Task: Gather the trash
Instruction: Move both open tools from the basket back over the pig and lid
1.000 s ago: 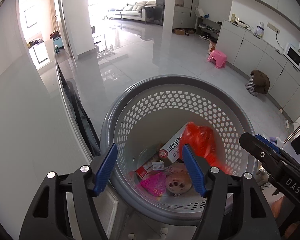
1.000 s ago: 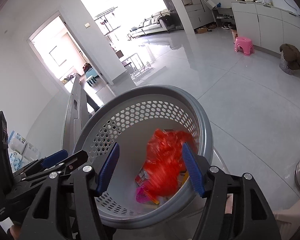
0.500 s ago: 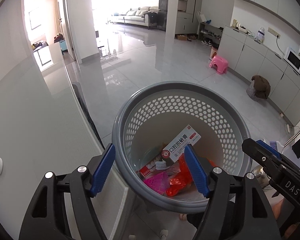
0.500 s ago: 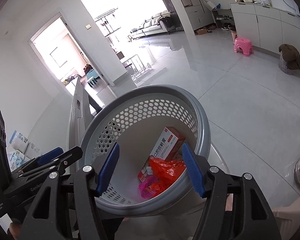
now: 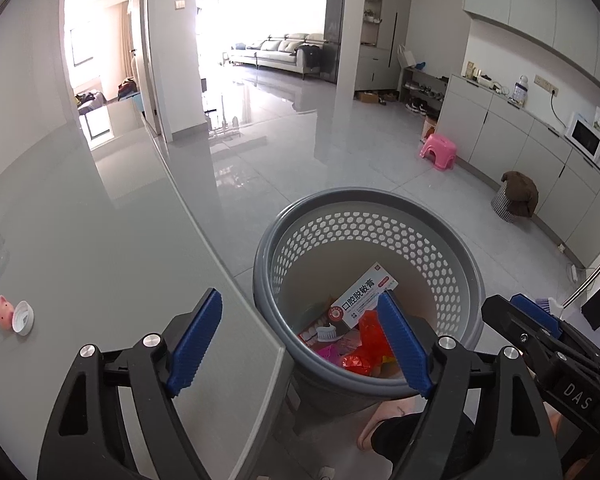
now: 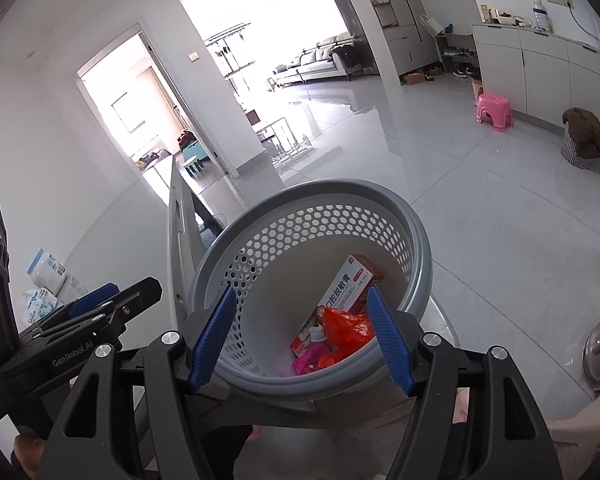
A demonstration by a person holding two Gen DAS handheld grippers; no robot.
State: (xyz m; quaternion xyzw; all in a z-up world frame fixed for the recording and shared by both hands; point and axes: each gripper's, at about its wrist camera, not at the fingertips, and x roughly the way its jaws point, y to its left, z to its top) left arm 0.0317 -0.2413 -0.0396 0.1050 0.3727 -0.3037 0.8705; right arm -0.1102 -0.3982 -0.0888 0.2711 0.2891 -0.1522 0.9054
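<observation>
Trash now sits in the grey basket (image 5: 452,240): the red wrapper (image 6: 346,330) that was falling a second ago lies beside the toothpaste box (image 6: 350,286). Left gripper (image 5: 300,344) and right gripper (image 6: 300,336) have just been opening, empty. Table bits, possibly a cap (image 5: 22,317), remain.

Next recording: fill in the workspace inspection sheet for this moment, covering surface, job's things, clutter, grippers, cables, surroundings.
Surface: grey glossy table, its edge beside the basket.
Job's things: grey perforated basket on the floor holds a toothpaste box, red plastic bag and pink wrapper.
Clutter: pink pig figure and white cap on the table.
Grippers: left hand-held gripper open, jaws just opening, nothing between them; right hand-held gripper open, empty.
Cables: black cord on the far counter wall.
Surroundings: pink stool, microwave, sofa.
</observation>
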